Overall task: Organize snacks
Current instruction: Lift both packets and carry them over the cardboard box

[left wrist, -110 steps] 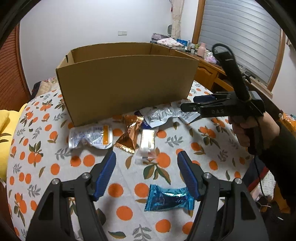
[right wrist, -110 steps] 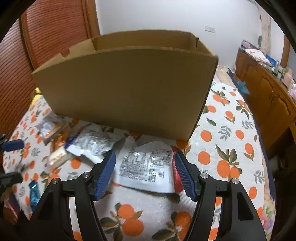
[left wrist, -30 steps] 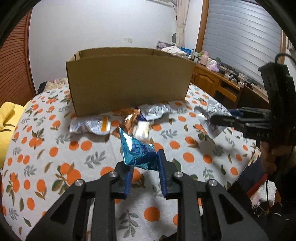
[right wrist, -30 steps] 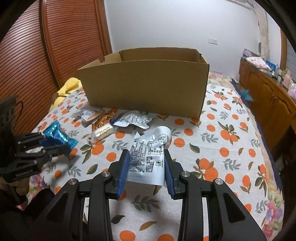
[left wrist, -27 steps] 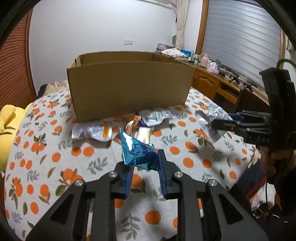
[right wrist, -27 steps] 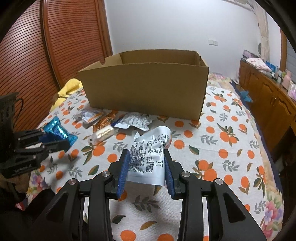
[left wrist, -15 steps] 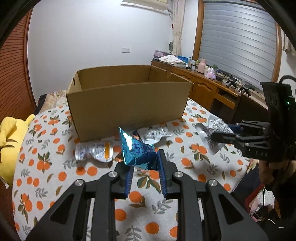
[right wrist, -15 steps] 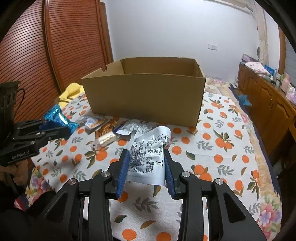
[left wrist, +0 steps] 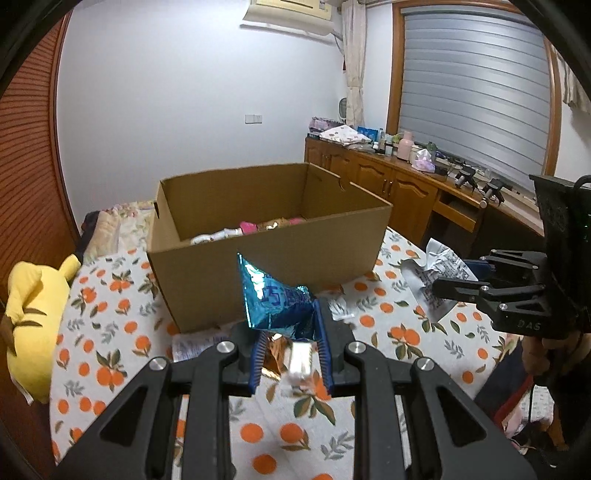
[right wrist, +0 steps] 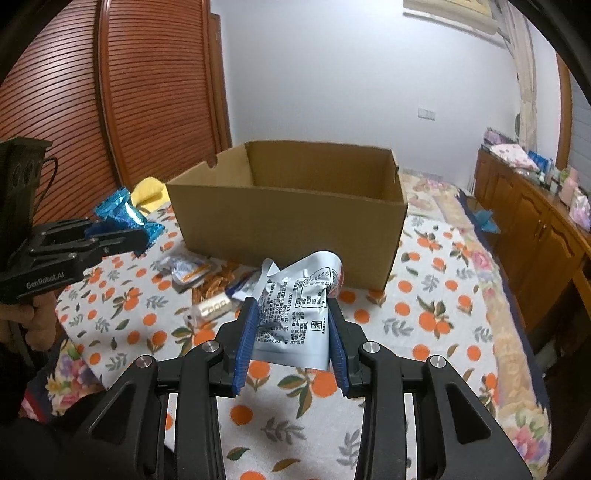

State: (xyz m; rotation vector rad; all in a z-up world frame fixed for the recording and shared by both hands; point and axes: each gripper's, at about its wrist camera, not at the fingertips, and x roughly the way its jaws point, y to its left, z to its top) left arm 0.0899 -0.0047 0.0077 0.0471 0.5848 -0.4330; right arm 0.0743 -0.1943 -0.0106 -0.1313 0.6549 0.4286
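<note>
- My left gripper (left wrist: 290,338) is clamped on a blue packet (left wrist: 275,299), held up in front of the cardboard box (left wrist: 266,258).
- My right gripper (right wrist: 290,338) is clamped on a crumpled white packet (right wrist: 297,299), lifted off the orange-print tablecloth (right wrist: 436,321).
- The box stands open with some snacks already inside.
- More snacks (right wrist: 207,280) lie on the cloth beside the box's near wall.

A home bedroom: orange-print bedspread (left wrist: 92,332), yellow plush toy (left wrist: 33,306), wooden cabinets (left wrist: 388,188), wall air conditioner (left wrist: 288,14).
</note>
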